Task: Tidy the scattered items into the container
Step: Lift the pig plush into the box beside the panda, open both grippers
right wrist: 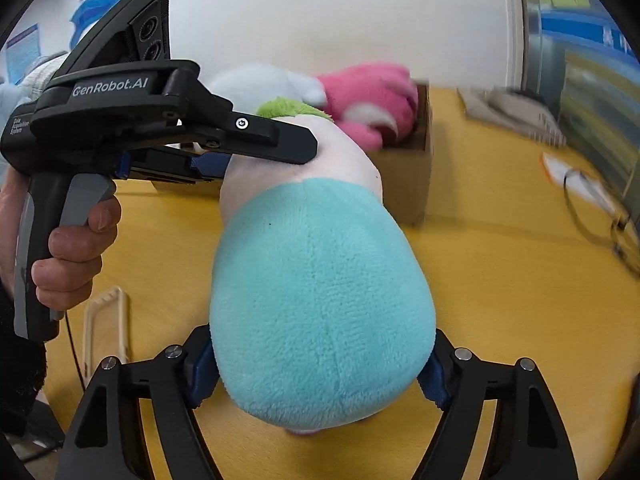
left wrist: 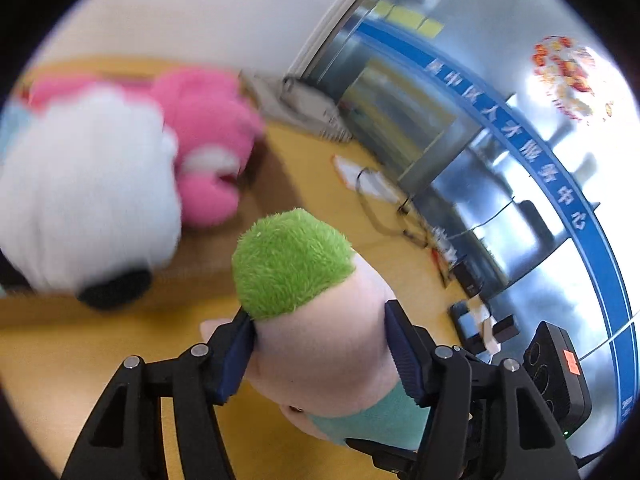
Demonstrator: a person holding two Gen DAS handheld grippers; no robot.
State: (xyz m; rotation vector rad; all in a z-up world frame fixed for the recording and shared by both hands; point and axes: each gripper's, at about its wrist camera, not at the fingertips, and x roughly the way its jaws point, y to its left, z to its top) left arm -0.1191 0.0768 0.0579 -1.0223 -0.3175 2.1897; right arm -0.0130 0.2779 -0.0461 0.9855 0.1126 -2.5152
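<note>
A plush doll with green hair, pale pink head and teal body (left wrist: 316, 336) is held in the air by both grippers. My left gripper (left wrist: 320, 356) is shut on its head; it also shows in the right wrist view (right wrist: 256, 148). My right gripper (right wrist: 320, 376) is shut on the doll's teal body (right wrist: 320, 300). Beyond it stands a brown cardboard box (right wrist: 412, 172) on the yellow table (right wrist: 500, 280), holding a pink plush (right wrist: 376, 104) and a white plush (right wrist: 256, 84). Both plushes show blurred in the left wrist view (left wrist: 208, 136), (left wrist: 88, 196).
A cream plastic piece (right wrist: 104, 328) lies on the table at the left. White papers and a black cable (right wrist: 588, 192) lie at the right near a glass wall (left wrist: 500, 120). A grey device (right wrist: 512, 112) sits at the table's far right.
</note>
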